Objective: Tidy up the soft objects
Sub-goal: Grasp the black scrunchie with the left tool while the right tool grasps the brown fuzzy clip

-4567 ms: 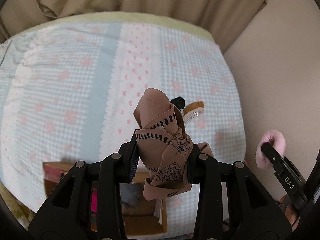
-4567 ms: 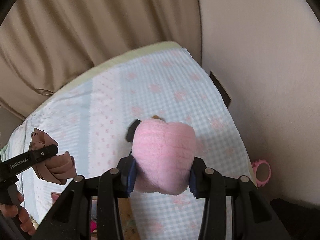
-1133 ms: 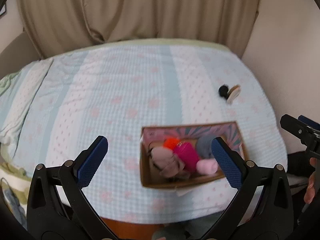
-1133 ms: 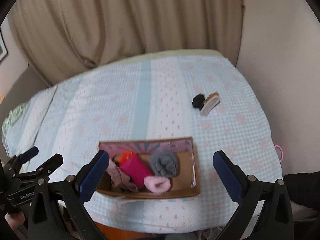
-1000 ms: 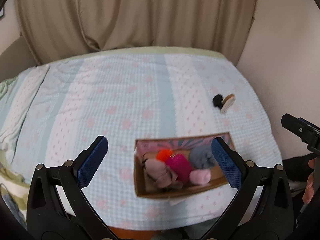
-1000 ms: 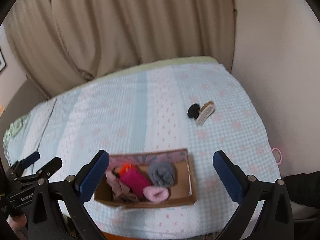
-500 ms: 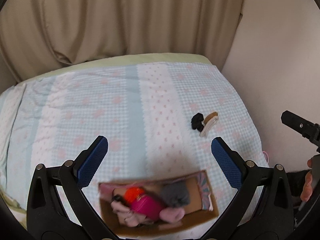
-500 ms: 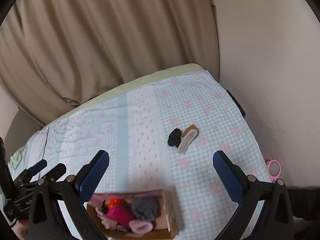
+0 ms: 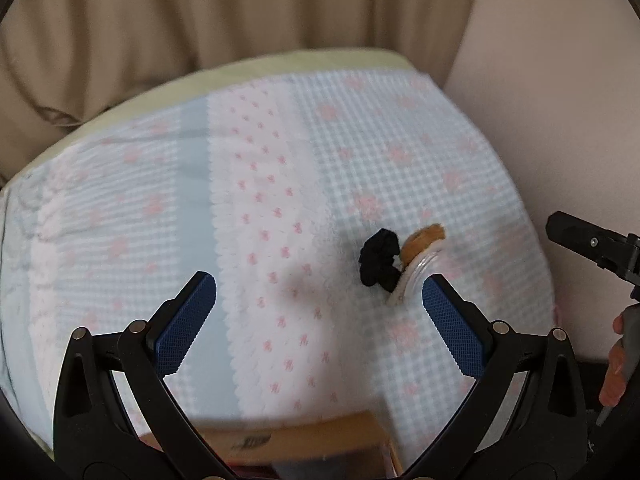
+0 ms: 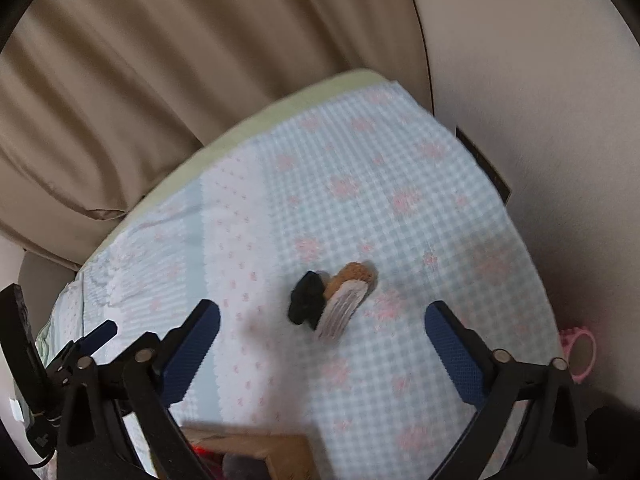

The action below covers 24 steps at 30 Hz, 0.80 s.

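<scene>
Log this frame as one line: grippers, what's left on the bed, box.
left gripper: open, empty | right gripper: open, empty | black soft item beside tan-and-white item on bed | cardboard box: near edge

black scrunchie (image 9: 378,256), touching tan-and-white sock (image 9: 416,266)

The blue-and-white gingham bed cover with pink flowers (image 9: 280,184) lies bare across its middle and toward its far edge, leaving wide room to pass. Near the right edge a black fabric scrunchie (image 10: 306,298) touches a tan-and-white striped soft piece (image 10: 346,304). The brown cardboard box (image 9: 304,446) blocks the near edge. Beige curtains (image 10: 180,80) close the far edge, a plain wall (image 10: 540,120) the right.
</scene>
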Tool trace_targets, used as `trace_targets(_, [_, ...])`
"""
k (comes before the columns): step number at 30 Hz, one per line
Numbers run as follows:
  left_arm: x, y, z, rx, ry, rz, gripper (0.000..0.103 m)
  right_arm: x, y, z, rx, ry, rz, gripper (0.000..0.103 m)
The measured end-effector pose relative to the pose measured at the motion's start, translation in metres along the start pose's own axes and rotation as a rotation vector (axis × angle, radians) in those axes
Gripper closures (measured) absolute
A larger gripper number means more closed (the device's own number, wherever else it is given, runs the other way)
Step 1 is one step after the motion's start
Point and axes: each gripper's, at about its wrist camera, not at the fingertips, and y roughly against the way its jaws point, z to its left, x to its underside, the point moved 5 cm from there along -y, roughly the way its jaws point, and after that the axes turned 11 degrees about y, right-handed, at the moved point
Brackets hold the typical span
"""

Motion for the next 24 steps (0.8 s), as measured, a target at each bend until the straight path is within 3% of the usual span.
trace_targets(5, [0.003,-0.075,-0.020,0.014,-0.054,0.071,0.000,0.003,-0.066,-0.025,-0.026,-0.055,0.067,0.010])
trace_targets(12, [0.013,-0.150,-0.033,0.058,-0.110,0.130,0.004,0.016,-0.138,-0.040,-0.072,-0.126,0.113,0.021])
trace_targets(16, [0.019,-0.180,-0.037,0.102,-0.118,0.176,0.014,0.023,-0.168,-0.043,-0.082,-0.157,0.138,0.028])
trace_targets(21, [0.030,-0.197,-0.047,0.155,-0.152,0.225,0.036,0.028,-0.187,-0.045,-0.086,-0.200,0.147,0.032])
trace_targets(24, [0.036,-0.202,-0.053,0.180,-0.164,0.242,0.061,0.032,-0.194,-0.042,-0.087,-0.200,0.154,0.046])
